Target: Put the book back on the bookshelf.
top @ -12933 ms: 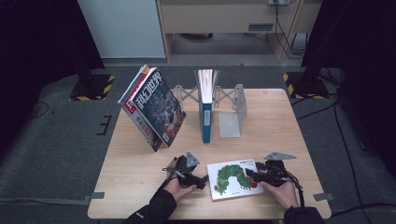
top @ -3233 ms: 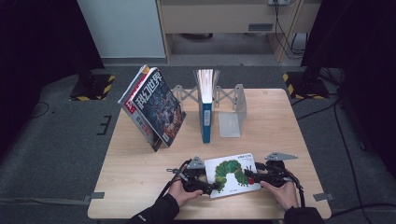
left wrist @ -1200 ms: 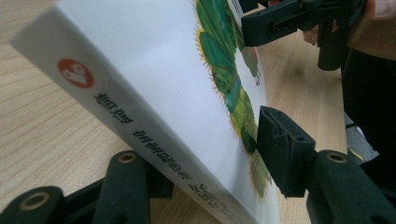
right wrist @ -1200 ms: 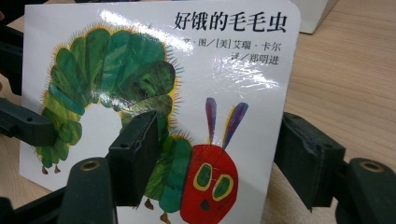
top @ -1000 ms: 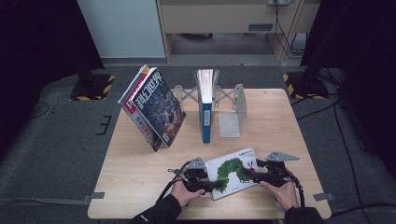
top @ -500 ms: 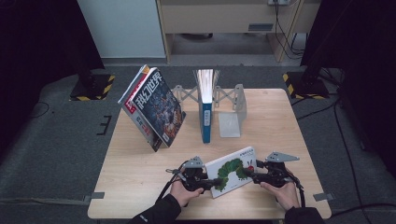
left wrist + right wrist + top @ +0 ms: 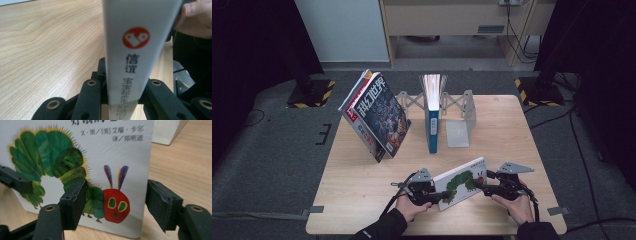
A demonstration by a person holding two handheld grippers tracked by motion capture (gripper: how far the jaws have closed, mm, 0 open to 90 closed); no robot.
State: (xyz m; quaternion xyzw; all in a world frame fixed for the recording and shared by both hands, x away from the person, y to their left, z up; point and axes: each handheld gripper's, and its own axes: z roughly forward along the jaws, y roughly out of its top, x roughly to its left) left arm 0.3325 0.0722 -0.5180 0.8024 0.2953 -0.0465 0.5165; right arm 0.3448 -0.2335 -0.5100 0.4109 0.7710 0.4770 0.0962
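**Caterpillar book up on edge between both grippers**

We've got the caterpillar picture book (image 7: 460, 181) tilted up near the front edge of the table (image 7: 362, 170). Our left gripper (image 7: 435, 196) has just been closing and now clamps the white spine (red logo facing its camera). Our right gripper (image 7: 482, 186) straddles the far end, one jaw over the cover, one behind; can't tell if it's actually pinching. Magazine (image 7: 377, 115) and blue book (image 7: 432, 127) lean further back.
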